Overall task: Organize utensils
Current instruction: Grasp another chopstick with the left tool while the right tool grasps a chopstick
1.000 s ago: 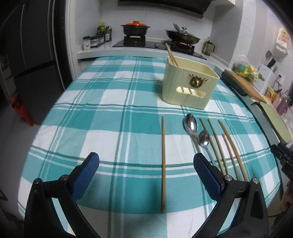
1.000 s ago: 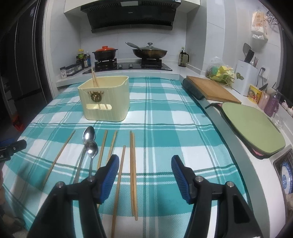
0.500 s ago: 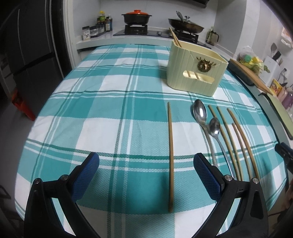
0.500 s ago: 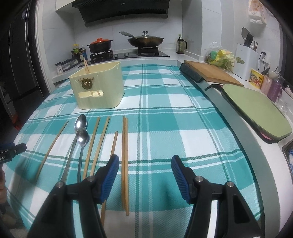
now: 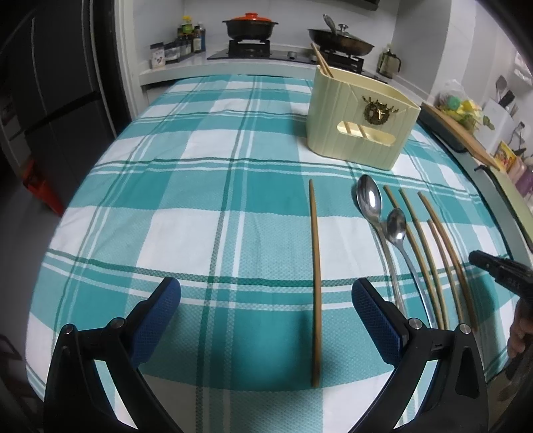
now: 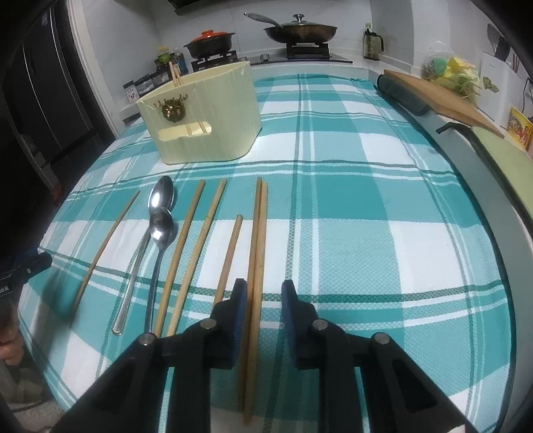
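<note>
A cream utensil holder [image 5: 361, 121] [image 6: 203, 116] stands on the checked cloth with chopsticks in it. In front lie a lone chopstick [image 5: 315, 266] [image 6: 106, 243], two steel spoons [image 5: 383, 229] [image 6: 156, 233] and several more chopsticks. My right gripper [image 6: 264, 293] is low over the cloth, half closed, its blue pads straddling a pair of chopsticks [image 6: 258, 239] that lie side by side; the pads are not pressed on them. My left gripper [image 5: 266, 299] is wide open and empty, with the lone chopstick between its fingers.
The teal checked tablecloth [image 5: 200, 200] covers the table. A wooden cutting board [image 6: 439, 96] and a green mat lie along the right counter. A stove with a pot [image 5: 250, 26] and a pan [image 6: 299, 31] is at the back.
My right gripper has dropped lower, shifted over the paired chopsticks and narrowed its jaws around them. My left gripper has moved forward a little and stayed open.
</note>
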The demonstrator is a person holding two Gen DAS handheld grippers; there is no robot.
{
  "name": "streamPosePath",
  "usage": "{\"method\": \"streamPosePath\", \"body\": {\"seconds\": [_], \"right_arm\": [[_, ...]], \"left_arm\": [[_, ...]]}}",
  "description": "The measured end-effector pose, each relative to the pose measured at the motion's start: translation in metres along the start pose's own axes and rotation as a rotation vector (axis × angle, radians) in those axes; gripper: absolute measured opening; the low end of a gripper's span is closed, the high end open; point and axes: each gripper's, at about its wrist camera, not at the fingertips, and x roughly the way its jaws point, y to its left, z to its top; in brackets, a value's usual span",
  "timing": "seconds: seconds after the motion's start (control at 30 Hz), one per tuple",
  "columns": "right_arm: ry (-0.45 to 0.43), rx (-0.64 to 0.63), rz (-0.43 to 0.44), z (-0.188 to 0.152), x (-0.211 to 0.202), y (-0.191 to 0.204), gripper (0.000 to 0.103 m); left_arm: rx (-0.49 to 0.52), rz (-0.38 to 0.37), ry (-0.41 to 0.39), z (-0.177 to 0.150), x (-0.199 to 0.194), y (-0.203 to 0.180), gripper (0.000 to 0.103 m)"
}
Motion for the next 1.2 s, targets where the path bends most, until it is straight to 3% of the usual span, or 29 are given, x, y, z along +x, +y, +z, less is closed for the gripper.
{"method": "streamPosePath", "body": {"seconds": [0.23, 0.5, 0.8, 0.93, 1.2], "right_arm": [[0.082, 0.015, 0.045, 0.016, 0.034, -0.009, 0.016], [0.12, -0.01, 0.077, 0.025, 0.044, -0.004, 0.016], [0.144, -0.081, 0.026, 0.036, 0.051, 0.001, 0.016], [0.159, -0.148, -0.041, 0.041, 0.057, 0.006, 0.013], [0.19, -0.197, -0.092, 0.029, 0.046, 0.005, 0.013]], "left_arm": [[0.005, 0.007, 0.002, -0.003, 0.0, 0.0, 0.102], [0.001, 0.009, 0.01, -0.004, 0.003, 0.001, 0.102], [0.015, 0.012, 0.019, -0.006, 0.007, -0.004, 0.102], [0.017, 0.017, 0.025, -0.007, 0.008, -0.003, 0.102], [0.035, 0.025, 0.047, -0.001, 0.02, 0.003, 0.102]]}}
